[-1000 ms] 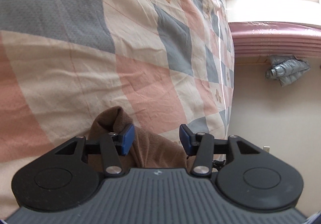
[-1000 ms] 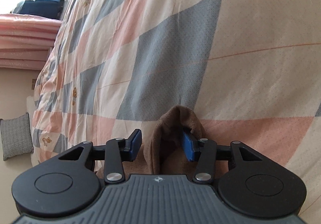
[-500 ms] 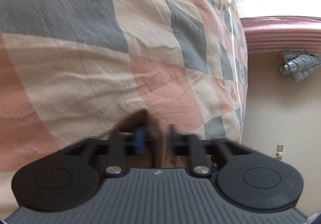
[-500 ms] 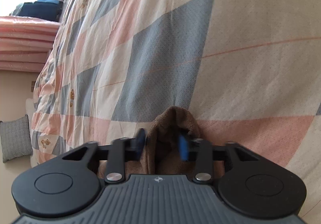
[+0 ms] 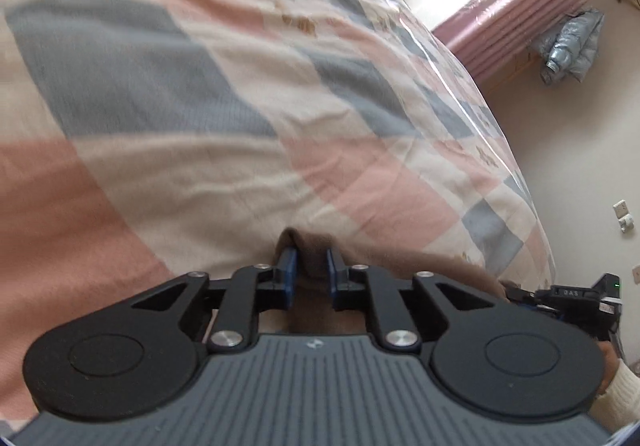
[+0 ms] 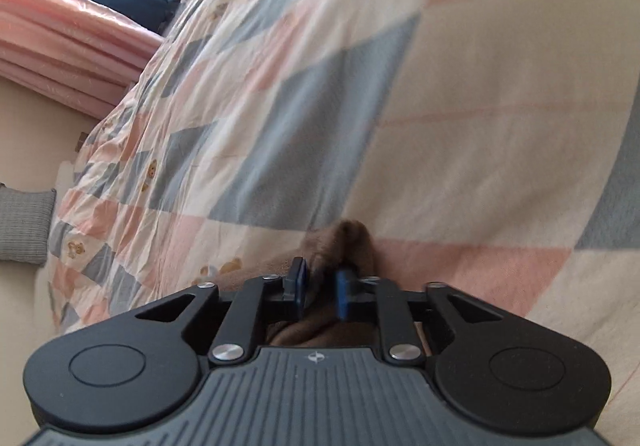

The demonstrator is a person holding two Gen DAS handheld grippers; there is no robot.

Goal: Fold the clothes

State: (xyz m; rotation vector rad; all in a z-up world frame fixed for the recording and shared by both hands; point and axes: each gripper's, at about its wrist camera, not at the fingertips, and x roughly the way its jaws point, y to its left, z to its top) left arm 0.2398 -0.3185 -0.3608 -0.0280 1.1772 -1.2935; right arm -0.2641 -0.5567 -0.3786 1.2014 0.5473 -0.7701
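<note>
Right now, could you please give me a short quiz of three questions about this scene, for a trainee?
1. True or false: the left gripper is shut on the brown garment.
2. What does the right gripper hold? A) a grey cushion B) the brown garment C) nothing
3. Fill in: the garment lies over a checked ____.

Key: 1 true. 2 B. 3 quilt, with pink, grey and cream squares.
</note>
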